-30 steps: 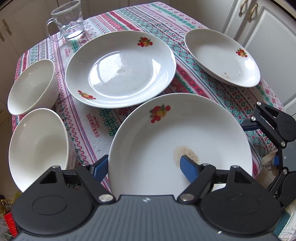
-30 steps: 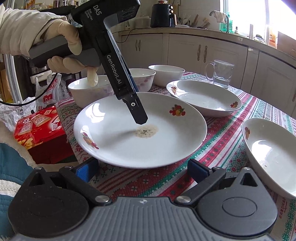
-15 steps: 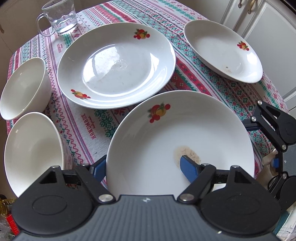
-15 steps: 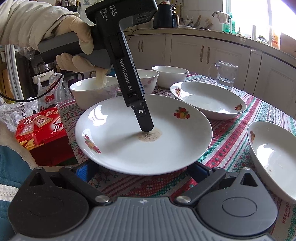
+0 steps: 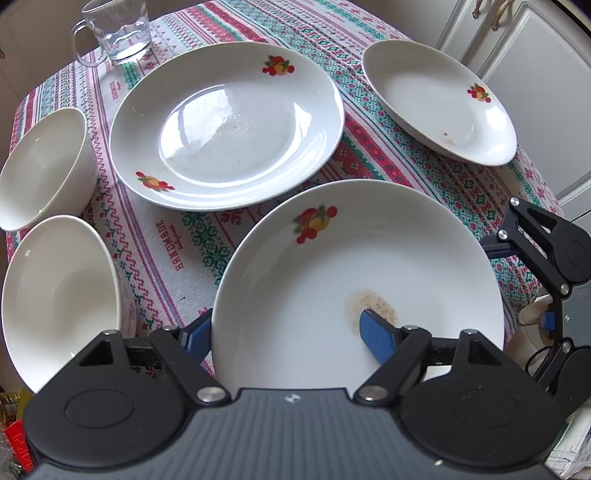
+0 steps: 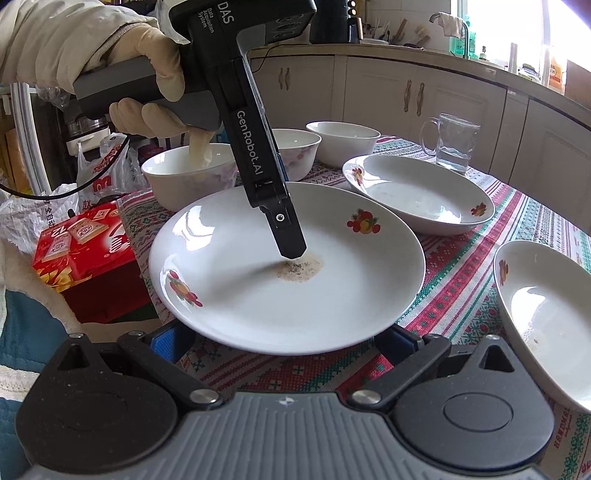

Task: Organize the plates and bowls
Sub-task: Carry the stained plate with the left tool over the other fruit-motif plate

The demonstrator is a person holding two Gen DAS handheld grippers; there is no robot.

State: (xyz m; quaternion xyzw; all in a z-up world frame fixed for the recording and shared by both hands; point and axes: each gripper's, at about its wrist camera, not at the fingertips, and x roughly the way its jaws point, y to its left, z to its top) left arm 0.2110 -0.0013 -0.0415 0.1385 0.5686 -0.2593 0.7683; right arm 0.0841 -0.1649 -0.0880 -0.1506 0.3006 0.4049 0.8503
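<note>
Left wrist view: the left gripper (image 5: 284, 332) is clamping the near rim of a stained plate (image 5: 362, 266), one blue finger (image 5: 376, 334) lying on the plate's inner face at a brownish stain (image 5: 371, 304), the other finger (image 5: 195, 334) sitting outside the rim, partly hidden. The plate is being held lifted and tilted above the near edge of the counter (image 5: 177, 240), which is wearing a patterned cloth. A big plate (image 5: 225, 125) is sitting at the counter's middle, a side plate (image 5: 439, 101) at the far right edge, two bowls (image 5: 48, 166) (image 5: 59, 295) along the left edge, and a glass mug (image 5: 114, 31) at the far left corner. The right gripper (image 5: 546, 280) is showing at the right edge of the view.

Right wrist view: the right gripper (image 6: 280, 343) is sitting below the stained plate (image 6: 288, 269), its fingers (image 6: 166, 341) standing apart on either side under the near rim; whether they are touching the plate cannot be told. A gloved hand (image 6: 147, 88) is gripping the left gripper (image 6: 288, 236), which is pointing steeply down with its tip at the stain (image 6: 299, 267). Three bowls (image 6: 184, 173) are lining the far left edge. A red box (image 6: 85, 247) is lying off the counter's left side.
</note>
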